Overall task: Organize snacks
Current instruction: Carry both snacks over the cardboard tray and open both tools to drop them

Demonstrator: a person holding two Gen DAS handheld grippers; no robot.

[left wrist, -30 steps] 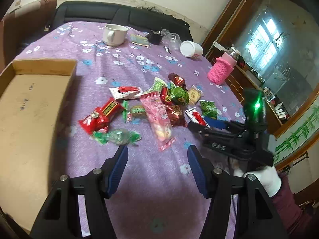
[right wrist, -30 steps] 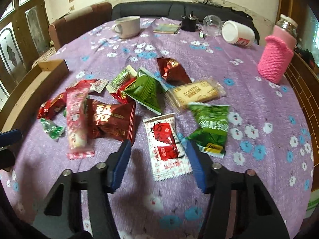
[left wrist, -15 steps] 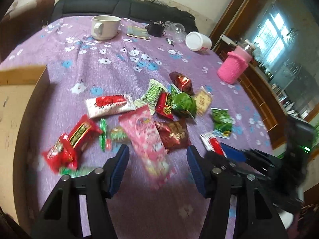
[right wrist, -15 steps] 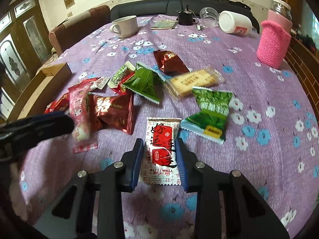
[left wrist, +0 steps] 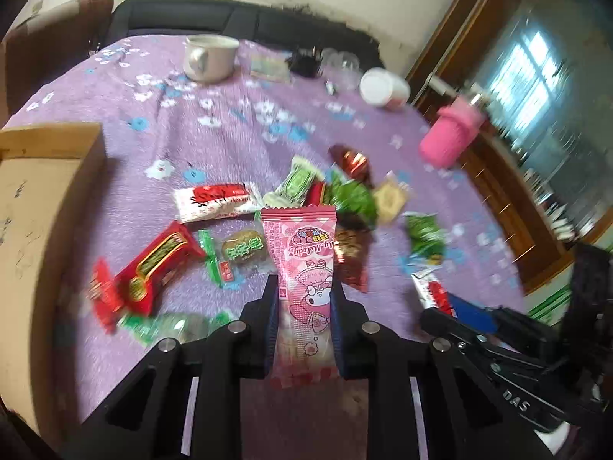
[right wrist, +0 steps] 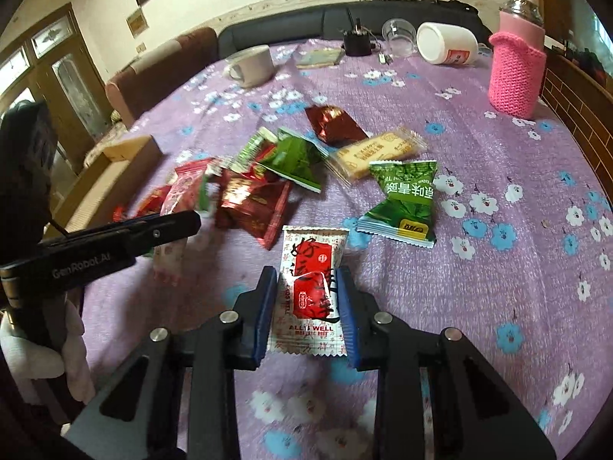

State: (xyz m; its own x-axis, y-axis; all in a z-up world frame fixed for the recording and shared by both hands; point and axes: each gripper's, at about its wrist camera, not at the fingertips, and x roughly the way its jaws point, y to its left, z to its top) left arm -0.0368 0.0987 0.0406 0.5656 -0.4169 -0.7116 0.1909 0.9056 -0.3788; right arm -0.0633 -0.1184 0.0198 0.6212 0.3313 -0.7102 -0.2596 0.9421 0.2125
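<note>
My left gripper (left wrist: 300,306) is clamped on the pink snack packet (left wrist: 304,268); my right gripper (right wrist: 306,295) is clamped on the white-and-red sachet (right wrist: 310,287). Remaining snacks lie scattered on the purple floral tablecloth (right wrist: 479,268), cardboard box (left wrist: 34,230) alongside.

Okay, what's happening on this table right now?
A person is sorting snacks with two handheld grippers. The left gripper is closed on a pink packet, and the right gripper is closed on a white and red packet. Other snacks lie scattered on the purple flowered tablecloth, and a cardboard box sits open at the left.
</note>
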